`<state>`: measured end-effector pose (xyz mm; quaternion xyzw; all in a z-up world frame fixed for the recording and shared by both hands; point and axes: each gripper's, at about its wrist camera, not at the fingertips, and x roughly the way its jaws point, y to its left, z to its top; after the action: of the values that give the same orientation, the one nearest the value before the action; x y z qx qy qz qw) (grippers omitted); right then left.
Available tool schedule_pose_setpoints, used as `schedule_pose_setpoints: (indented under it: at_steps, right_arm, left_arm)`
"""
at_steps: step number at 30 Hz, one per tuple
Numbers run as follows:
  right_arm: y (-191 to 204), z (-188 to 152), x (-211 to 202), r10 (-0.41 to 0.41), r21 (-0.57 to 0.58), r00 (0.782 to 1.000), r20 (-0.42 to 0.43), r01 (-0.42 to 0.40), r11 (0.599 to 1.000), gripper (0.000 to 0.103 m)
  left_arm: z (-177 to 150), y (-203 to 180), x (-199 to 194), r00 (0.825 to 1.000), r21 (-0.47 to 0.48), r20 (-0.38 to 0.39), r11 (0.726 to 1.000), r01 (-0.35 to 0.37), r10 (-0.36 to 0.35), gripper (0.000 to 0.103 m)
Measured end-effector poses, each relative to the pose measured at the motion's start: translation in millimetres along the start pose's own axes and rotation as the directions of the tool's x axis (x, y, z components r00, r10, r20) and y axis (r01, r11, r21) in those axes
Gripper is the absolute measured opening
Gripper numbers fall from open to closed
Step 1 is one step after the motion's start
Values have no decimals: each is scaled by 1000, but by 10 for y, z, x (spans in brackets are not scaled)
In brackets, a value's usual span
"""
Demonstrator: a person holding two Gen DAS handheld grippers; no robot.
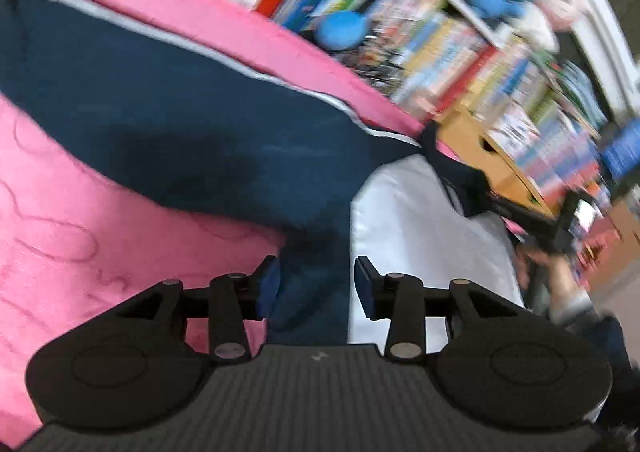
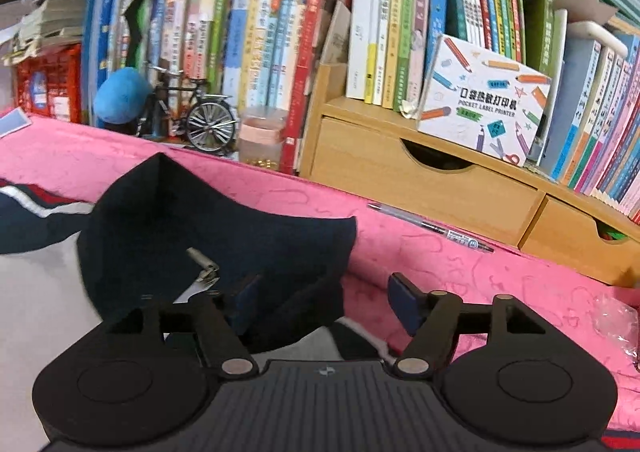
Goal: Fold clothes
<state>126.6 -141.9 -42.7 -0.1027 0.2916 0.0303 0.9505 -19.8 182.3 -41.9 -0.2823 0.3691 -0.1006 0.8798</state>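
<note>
My left gripper half open over navy jacket, lower centre; right gripper wide open, left finger against collar.

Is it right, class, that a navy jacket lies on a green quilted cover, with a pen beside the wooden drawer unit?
Not quite. The navy jacket with white piping lies on a pink quilted cover, not a green one; both wrist views show this. The clear ballpoint pen does lie beside the pale wooden drawer unit, as the right wrist view shows.
</note>
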Motion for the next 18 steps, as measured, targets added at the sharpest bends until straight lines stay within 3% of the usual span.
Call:
schedule_pose_setpoints:
  at_steps: [6,9,10,13,16,18]
  right_arm:
    - [-2,-66,-37,-1,22,1000,-13,1,1000,82]
    - [-81,-72,69,19,103,999,-28,-16,995,92]
    - [-83,-59,69,24,129,999,-24,-21,991,92]
    - [41,30,-140,23,150,999,48,-30,988,92]
    - [292,226,-382,124,98,988,93,-133,986,103]
    - [527,427,-393,203,67,978,50,-206,976,103]
  left_arm:
    - [191,177,193,988,-227,152,973,35,0,41]
    - [204,233,273,981,-258,194,966,29,23,25]
    - [196,236,289,980,-251,194,968,8,42,11]
    - [156,315,290,978,-251,206,968,19,35,8]
    - [158,436,311,973,-273,229,961,54,10,8]
    - [172,469,356,971,-296,238,953,72,0,9]
